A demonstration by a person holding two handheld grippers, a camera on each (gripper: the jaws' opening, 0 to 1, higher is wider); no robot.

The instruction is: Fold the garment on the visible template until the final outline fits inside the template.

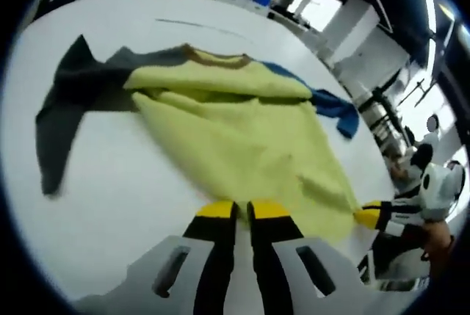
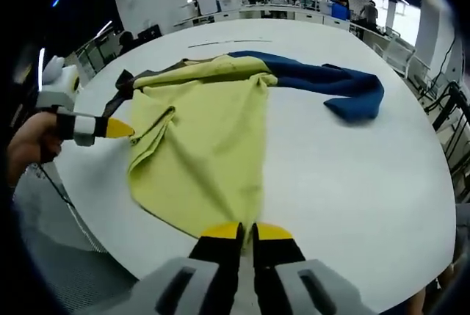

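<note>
A yellow garment (image 1: 242, 131) lies spread on the white table (image 1: 110, 183), with a dark grey sleeve (image 1: 66, 109) on one side and a blue sleeve (image 1: 334, 106) on the other. My left gripper (image 1: 243, 209) is shut at the garment's near edge, the cloth reaching in between its yellow tips. In the right gripper view the same left gripper (image 2: 121, 128) touches the garment's side edge. My right gripper (image 2: 247, 231) is shut on the hem of the yellow garment (image 2: 205, 146), and it touches a hem corner as the right gripper (image 1: 371, 216) in the left gripper view. The blue sleeve (image 2: 330, 84) trails off to the right.
A thin dark line (image 1: 198, 25) runs across the table beyond the collar. The table's edge (image 2: 95, 205) drops off close beside the garment. A hand (image 2: 26, 146) holds the left gripper. Desks, chairs and people stand far behind.
</note>
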